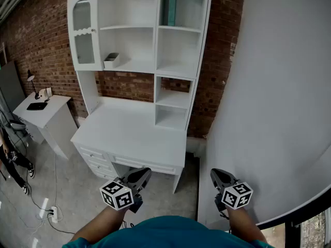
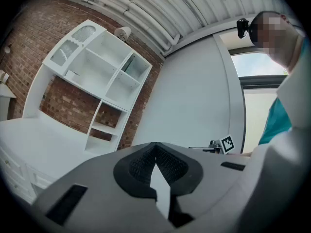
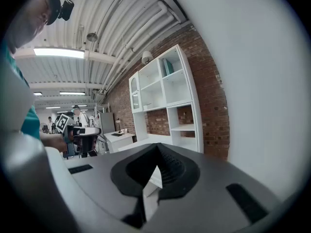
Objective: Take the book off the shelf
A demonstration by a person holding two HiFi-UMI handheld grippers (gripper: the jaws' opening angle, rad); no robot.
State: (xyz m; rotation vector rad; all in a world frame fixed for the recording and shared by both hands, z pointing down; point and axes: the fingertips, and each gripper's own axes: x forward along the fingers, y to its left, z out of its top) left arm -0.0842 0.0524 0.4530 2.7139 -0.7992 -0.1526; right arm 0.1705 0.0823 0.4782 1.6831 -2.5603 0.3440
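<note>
Well below the book [image 1: 171,7], left tongs [image 1: 144,172] and right tongs [image 1: 215,173] roughly level, jaws together, empty.

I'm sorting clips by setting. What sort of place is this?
Probably a loft-style office or studio: a white desk with a shelf unit against a brick wall, a small desk with a lamp, and a corrugated ceiling with strip lights.

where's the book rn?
Head view, top centre: the teal book stands upright in the top-right compartment of the white shelf unit, toward that compartment's left side.
</note>
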